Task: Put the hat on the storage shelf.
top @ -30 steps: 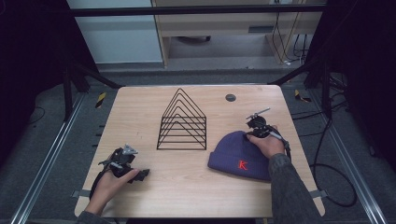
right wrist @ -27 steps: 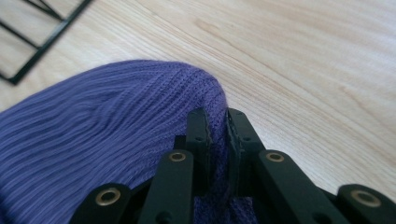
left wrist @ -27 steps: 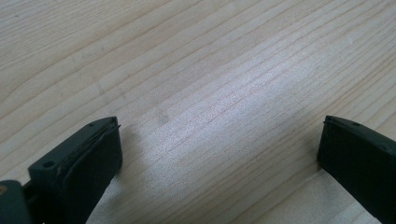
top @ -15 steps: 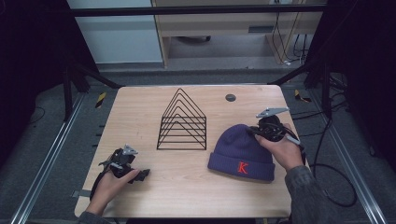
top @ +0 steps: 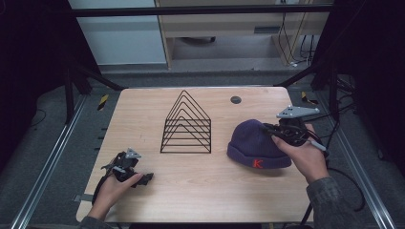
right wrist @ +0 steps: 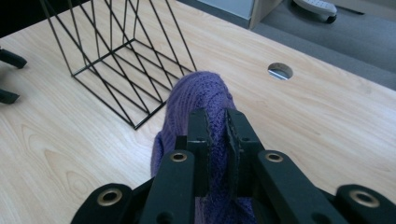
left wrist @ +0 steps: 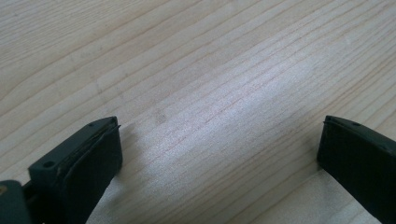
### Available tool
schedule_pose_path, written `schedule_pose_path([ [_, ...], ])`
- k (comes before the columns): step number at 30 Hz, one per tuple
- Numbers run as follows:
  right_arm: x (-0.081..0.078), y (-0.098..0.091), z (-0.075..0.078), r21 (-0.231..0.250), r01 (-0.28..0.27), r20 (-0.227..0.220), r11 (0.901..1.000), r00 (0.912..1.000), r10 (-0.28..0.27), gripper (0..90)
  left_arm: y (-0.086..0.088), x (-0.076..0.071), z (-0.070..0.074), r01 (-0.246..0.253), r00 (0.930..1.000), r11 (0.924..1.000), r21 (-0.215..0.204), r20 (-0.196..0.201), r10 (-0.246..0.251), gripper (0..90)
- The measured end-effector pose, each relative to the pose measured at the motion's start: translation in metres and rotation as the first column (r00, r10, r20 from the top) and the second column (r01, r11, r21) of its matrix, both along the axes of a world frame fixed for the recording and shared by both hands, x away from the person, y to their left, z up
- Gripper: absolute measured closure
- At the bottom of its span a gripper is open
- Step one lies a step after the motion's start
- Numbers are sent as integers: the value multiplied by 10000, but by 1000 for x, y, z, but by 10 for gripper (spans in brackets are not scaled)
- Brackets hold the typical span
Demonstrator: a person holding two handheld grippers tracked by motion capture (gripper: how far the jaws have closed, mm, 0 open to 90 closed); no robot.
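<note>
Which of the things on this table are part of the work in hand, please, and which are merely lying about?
In use:
- purple knitted beanie with a red K
- right claw, shut on its fabric

Lying about:
- black wire triangular rack
- left claw, open over bare wooden table

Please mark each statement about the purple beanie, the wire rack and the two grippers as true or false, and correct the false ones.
1. The right gripper is shut on the purple beanie. True.
2. The left gripper holds the beanie too. False: its jaws stand open over bare table, with nothing between them.
3. The black wire rack stands to the left of the beanie in the high view. True.
4. The beanie hangs on the wire rack. False: it is apart from the rack, on the table side of it.
5. The beanie bears a red letter K. True.
</note>
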State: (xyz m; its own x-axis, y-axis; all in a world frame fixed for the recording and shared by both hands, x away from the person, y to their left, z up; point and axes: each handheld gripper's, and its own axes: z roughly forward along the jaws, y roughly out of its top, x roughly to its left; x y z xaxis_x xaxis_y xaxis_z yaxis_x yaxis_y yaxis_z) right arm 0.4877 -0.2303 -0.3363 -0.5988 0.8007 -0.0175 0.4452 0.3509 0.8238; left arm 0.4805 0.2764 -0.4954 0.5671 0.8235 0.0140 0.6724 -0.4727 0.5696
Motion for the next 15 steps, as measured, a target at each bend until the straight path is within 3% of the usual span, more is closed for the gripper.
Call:
schedule_pose_path([
  [15,5,1,23,131,21,251,9999,9997,-24,817,-1,1,1,248,9997,9997,18,35,-248,0],
])
